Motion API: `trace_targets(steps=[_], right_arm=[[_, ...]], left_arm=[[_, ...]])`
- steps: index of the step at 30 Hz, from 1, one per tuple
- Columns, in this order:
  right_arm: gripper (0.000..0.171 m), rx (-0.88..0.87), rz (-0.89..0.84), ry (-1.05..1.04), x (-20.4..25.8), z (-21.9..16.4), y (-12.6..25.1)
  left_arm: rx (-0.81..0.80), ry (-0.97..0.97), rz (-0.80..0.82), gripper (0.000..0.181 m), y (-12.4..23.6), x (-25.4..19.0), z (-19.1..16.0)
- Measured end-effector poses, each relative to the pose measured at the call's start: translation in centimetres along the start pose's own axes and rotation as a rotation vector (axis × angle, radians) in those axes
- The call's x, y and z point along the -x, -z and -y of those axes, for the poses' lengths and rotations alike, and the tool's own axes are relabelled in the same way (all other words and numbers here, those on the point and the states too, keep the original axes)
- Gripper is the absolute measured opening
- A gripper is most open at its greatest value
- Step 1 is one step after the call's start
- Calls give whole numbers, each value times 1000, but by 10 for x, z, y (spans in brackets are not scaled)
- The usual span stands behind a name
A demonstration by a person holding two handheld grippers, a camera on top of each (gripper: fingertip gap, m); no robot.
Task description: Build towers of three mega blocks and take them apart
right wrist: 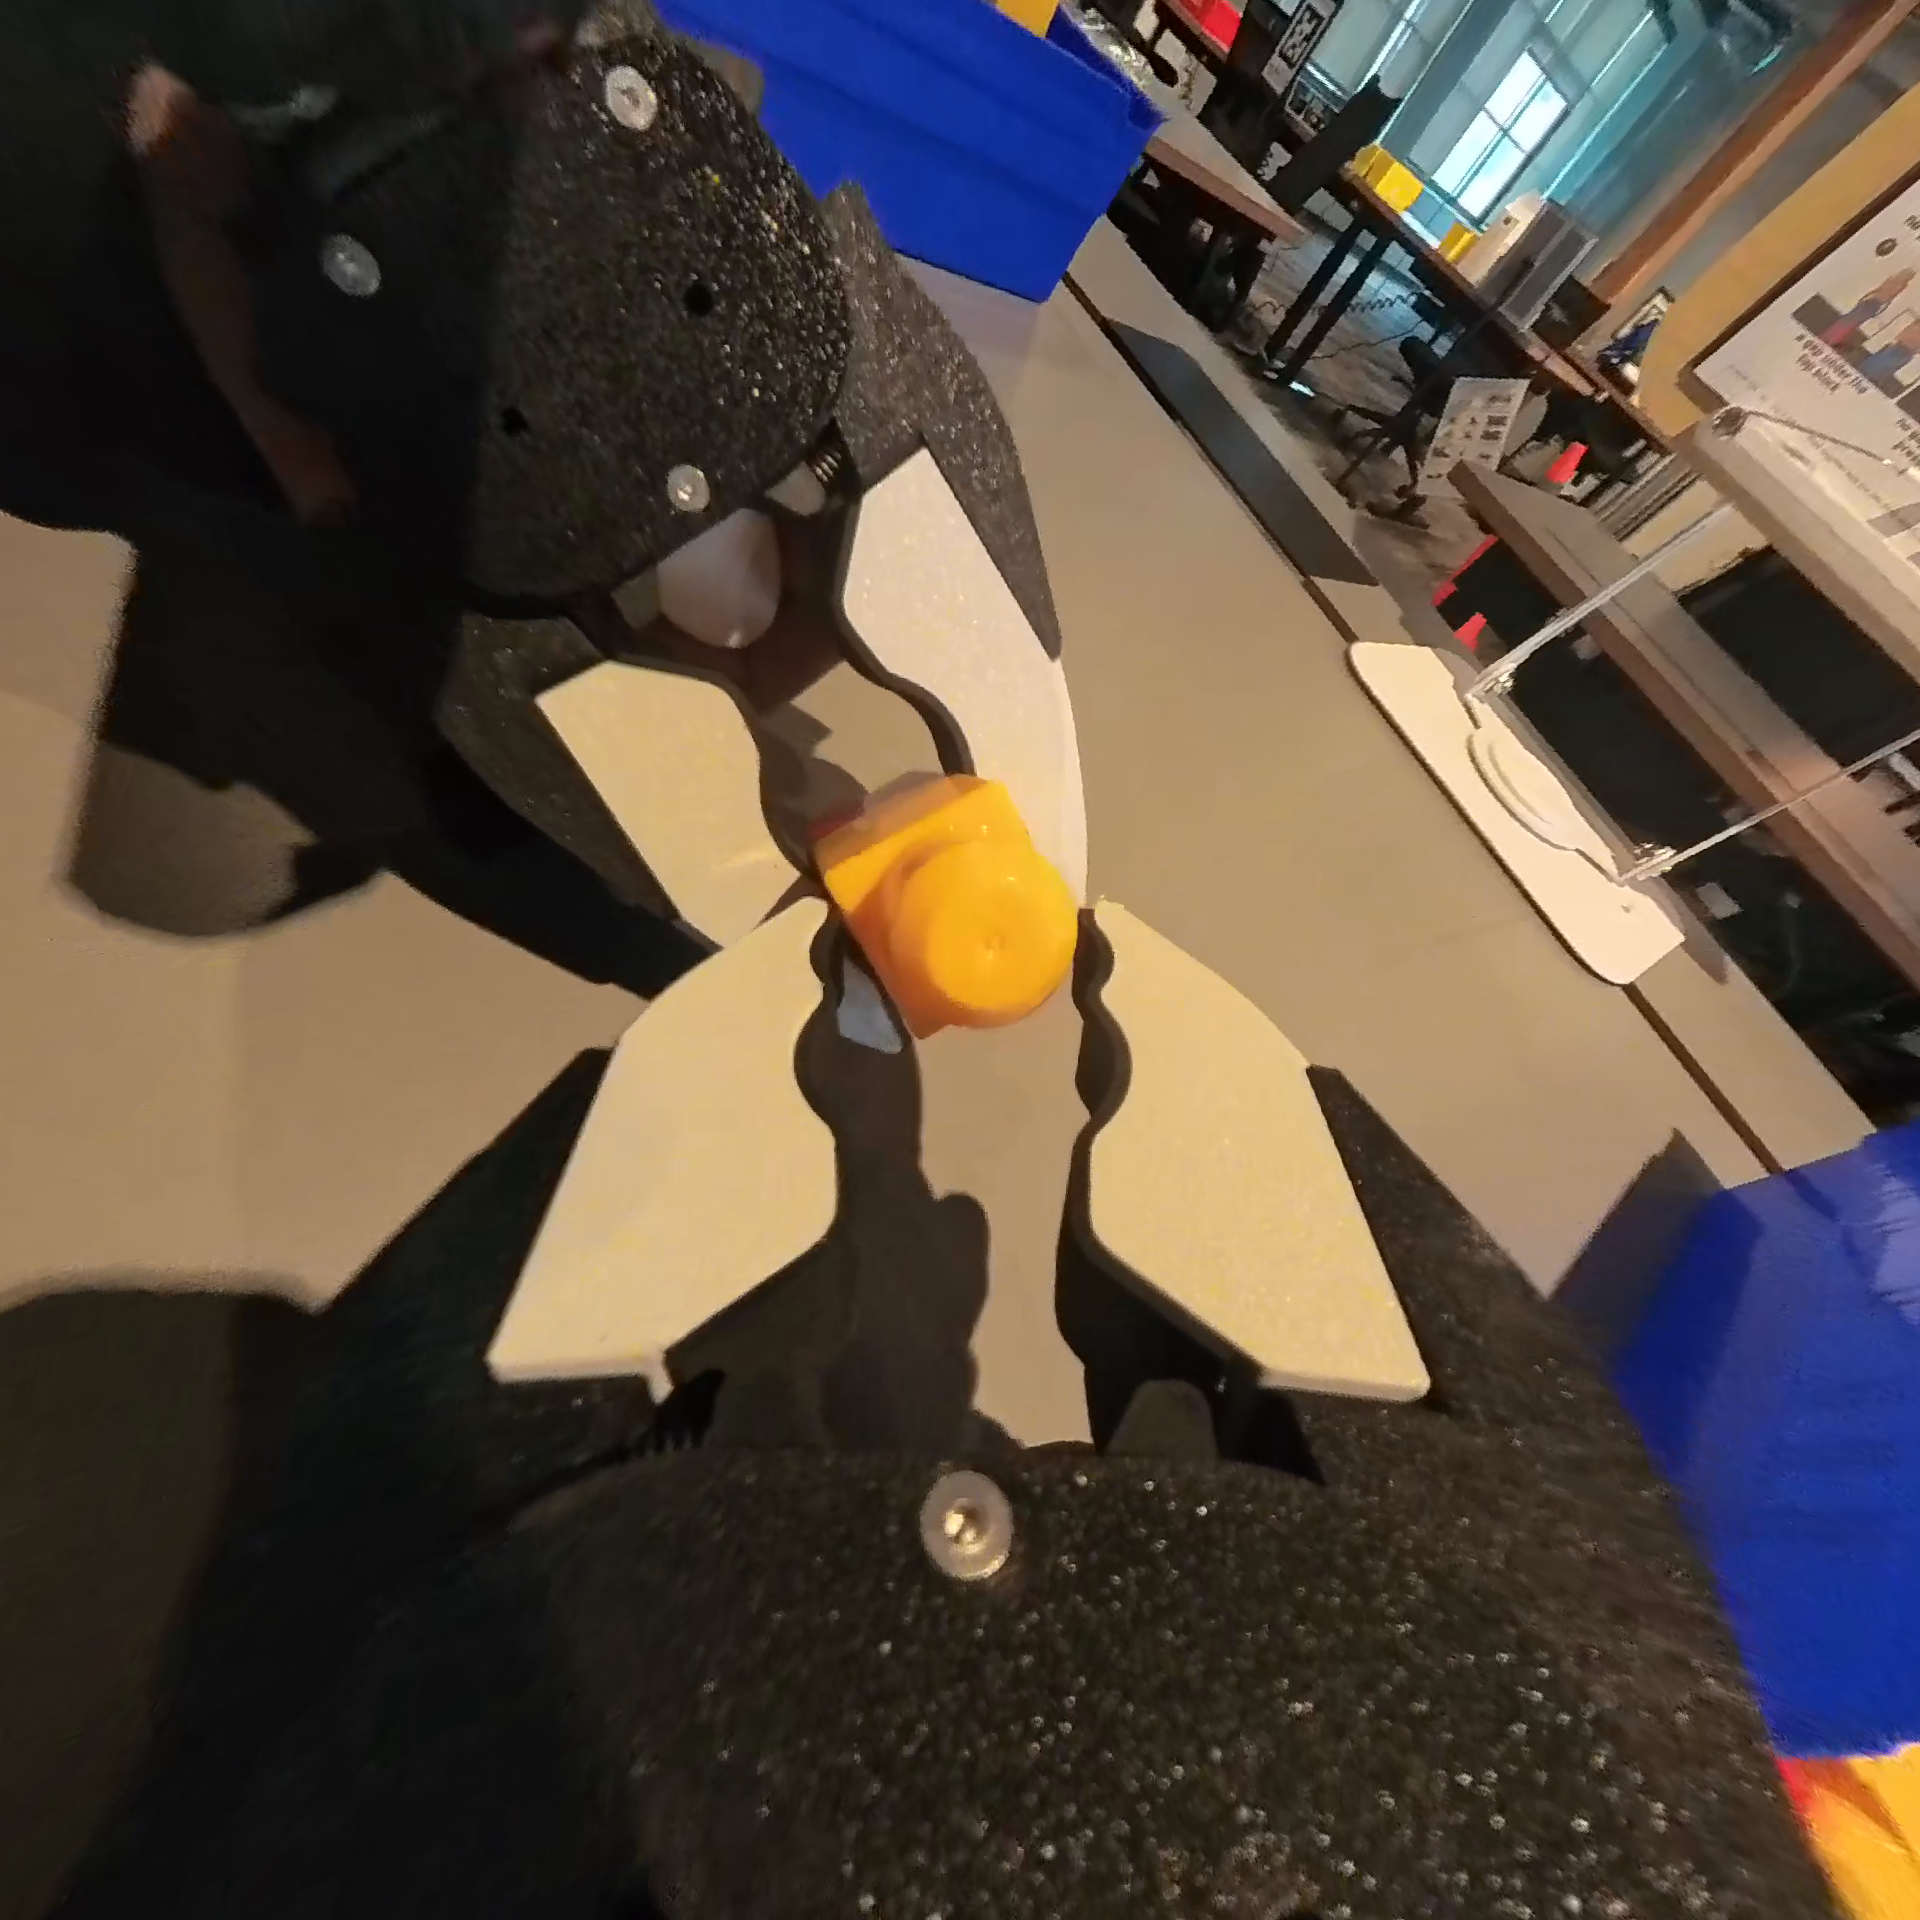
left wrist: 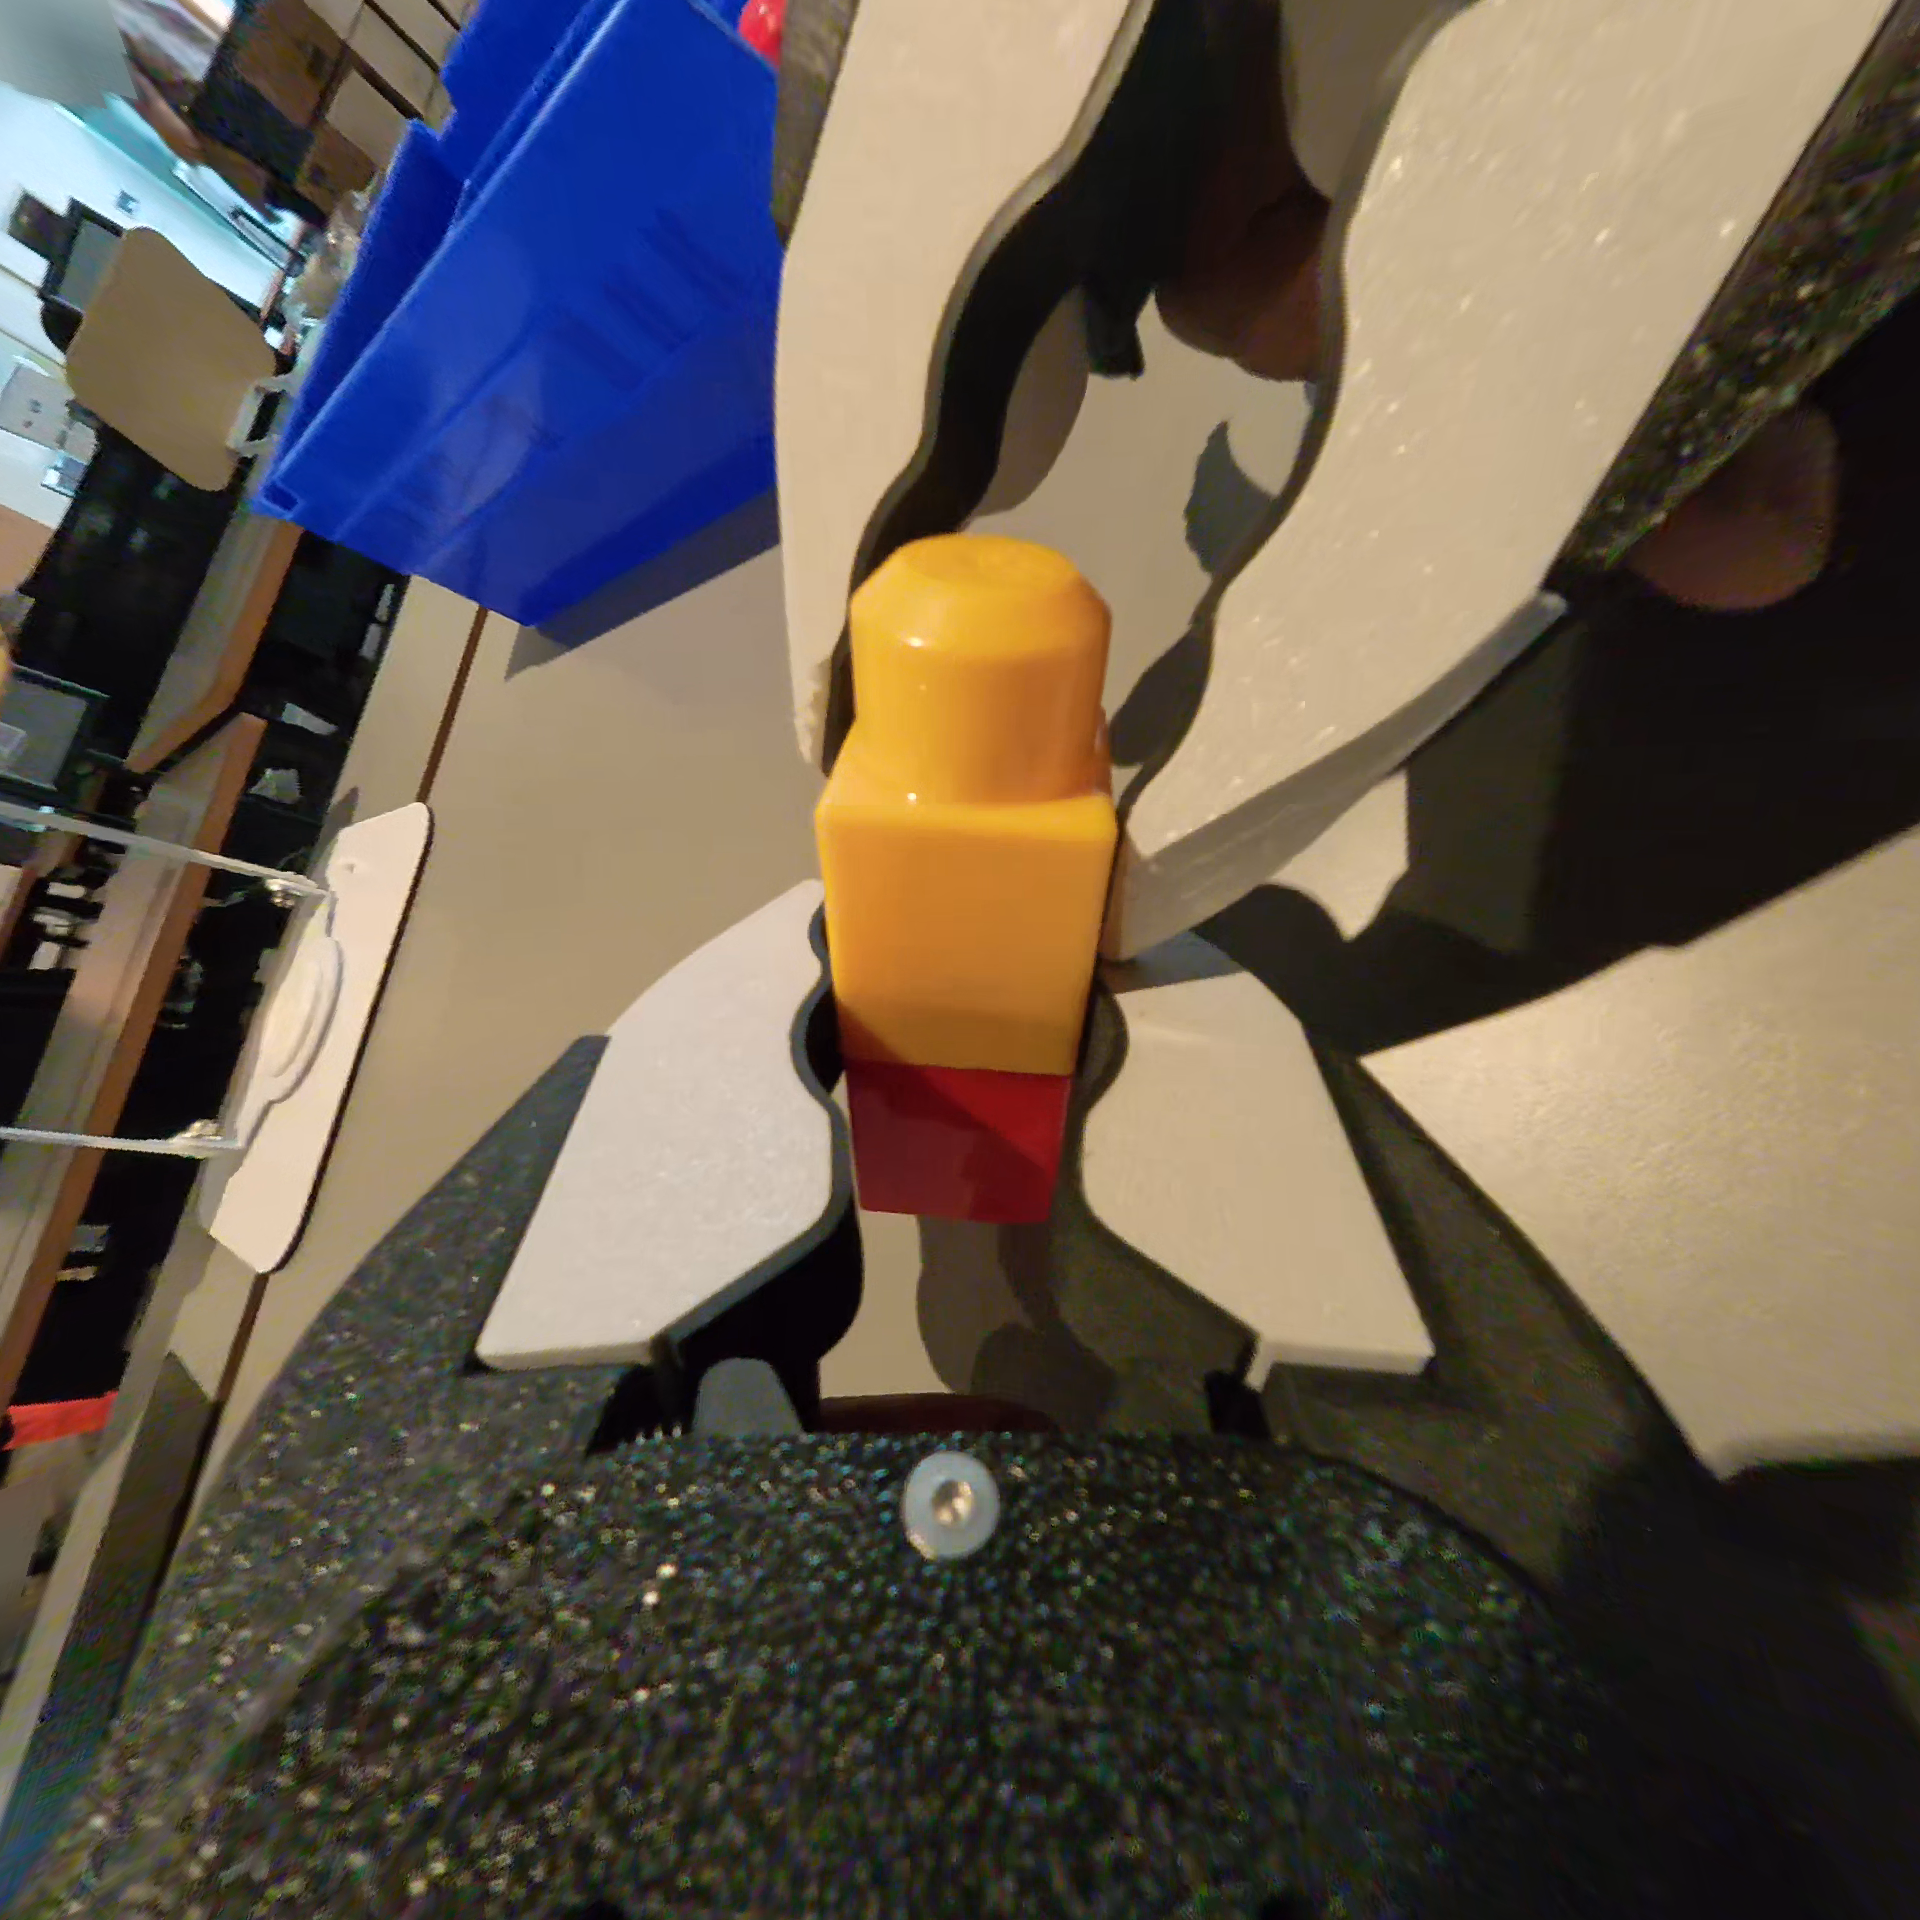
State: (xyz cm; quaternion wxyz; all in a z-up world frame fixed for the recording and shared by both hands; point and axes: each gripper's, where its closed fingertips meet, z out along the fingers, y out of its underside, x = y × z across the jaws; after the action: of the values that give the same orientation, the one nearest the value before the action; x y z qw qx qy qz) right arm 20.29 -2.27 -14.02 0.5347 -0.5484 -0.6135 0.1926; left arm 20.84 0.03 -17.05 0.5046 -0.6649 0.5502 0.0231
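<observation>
Left wrist view: the left tongs (left wrist: pixel 961 1023) are closed on a two-block stack, with their white pads pressing the lower part of the orange block (left wrist: pixel 961 904) from both sides. The red block (left wrist: pixel 956 1143) is attached under the orange block and sits between the pads. The stack is held clear above the grey tabletop (left wrist: pixel 623 779). The right tongs (left wrist: pixel 966 821) enter from 1 o'clock and their tips bear on the upper half of the orange block, one at each side. A blue bin (left wrist: pixel 561 343) stands on the tabletop at 10 o'clock.

Right wrist view: the right tongs (right wrist: pixel 956 940) are closed narrowly on the orange block (right wrist: pixel 951 920), whose round stud faces the camera. The left tongs (right wrist: pixel 914 821) reach in from 11 o'clock and grip the same stack from the far end; only a sliver of the red block (right wrist: pixel 831 828) shows. A second blue bin (right wrist: pixel 1787 1455) lies at 4 o'clock.
</observation>
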Motion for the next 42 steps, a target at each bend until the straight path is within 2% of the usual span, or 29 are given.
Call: trace_targets(steps=[10, 17, 26, 42], right_arm=[[42, -28, 26, -30, 1, 5, 3], [42, -22, -56, 124, -1, 9, 5], [40, -47, -8, -40, -8, 9, 8], [39, -72, -13, -44, -8, 12, 9]], left_arm=[[-30, 92, -74, 41, 3, -5, 4], [-34, 136, -91, 41, 3, -5, 4], [-65, 175, -59, 46, 4, 3, 5], [5, 183, -69, 44, 4, 4, -8]])
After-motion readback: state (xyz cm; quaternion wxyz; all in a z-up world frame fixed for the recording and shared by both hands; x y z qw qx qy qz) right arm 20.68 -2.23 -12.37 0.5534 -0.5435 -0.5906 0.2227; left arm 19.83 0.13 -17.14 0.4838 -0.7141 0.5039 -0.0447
